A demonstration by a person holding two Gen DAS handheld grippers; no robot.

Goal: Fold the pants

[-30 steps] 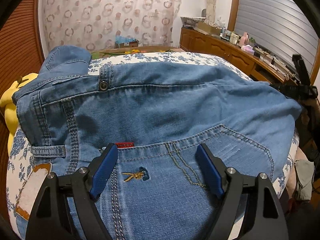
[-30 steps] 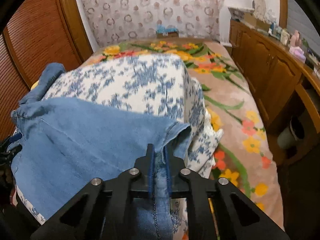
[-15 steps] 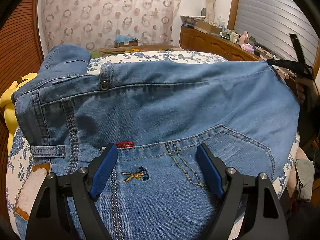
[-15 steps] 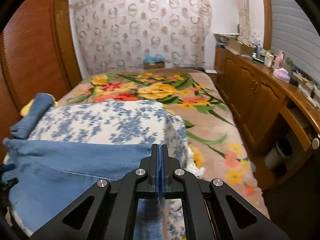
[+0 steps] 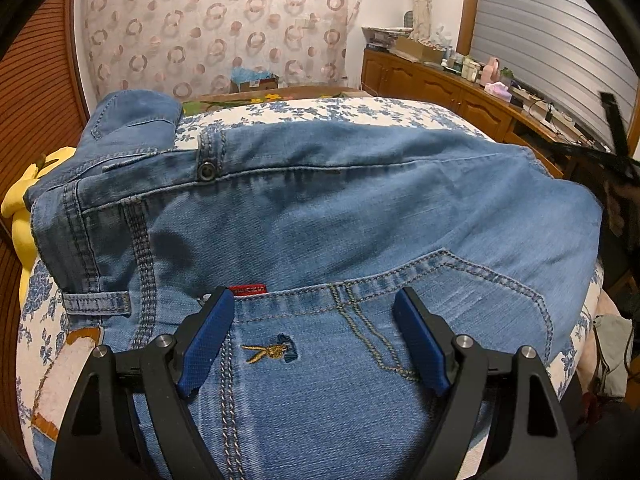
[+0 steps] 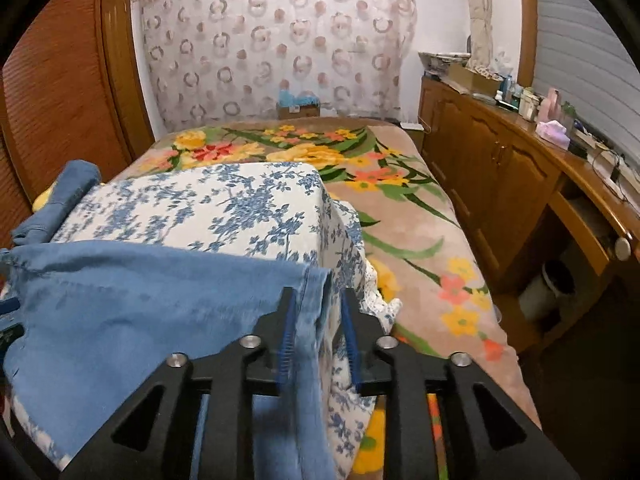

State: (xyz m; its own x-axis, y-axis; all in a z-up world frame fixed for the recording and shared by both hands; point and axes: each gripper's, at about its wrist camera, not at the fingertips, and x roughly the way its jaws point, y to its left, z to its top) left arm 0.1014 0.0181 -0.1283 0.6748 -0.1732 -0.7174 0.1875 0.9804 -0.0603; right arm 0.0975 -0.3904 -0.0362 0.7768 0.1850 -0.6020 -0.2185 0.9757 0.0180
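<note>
Folded jeans (image 5: pixel 320 208) lie on a floral cushion (image 6: pixel 224 208). Left tongs (image 5: pixel 314 336) spread over the near pocket; right tongs (image 6: pixel 318 332) opening, hem between, unpinched.

A ring-patterned curtain (image 6: pixel 276 44) covers the far wall. Wooden cabinets (image 6: pixel 492 176) line the right; a floral bed (image 6: pixel 400 208) fills the middle.

This is a bedroom in a home: a bed (image 6: pixel 420 216) with a flowered blanket, wooden cupboards (image 6: pixel 492 168) along the wall, and a patterned curtain (image 6: pixel 272 40).
</note>
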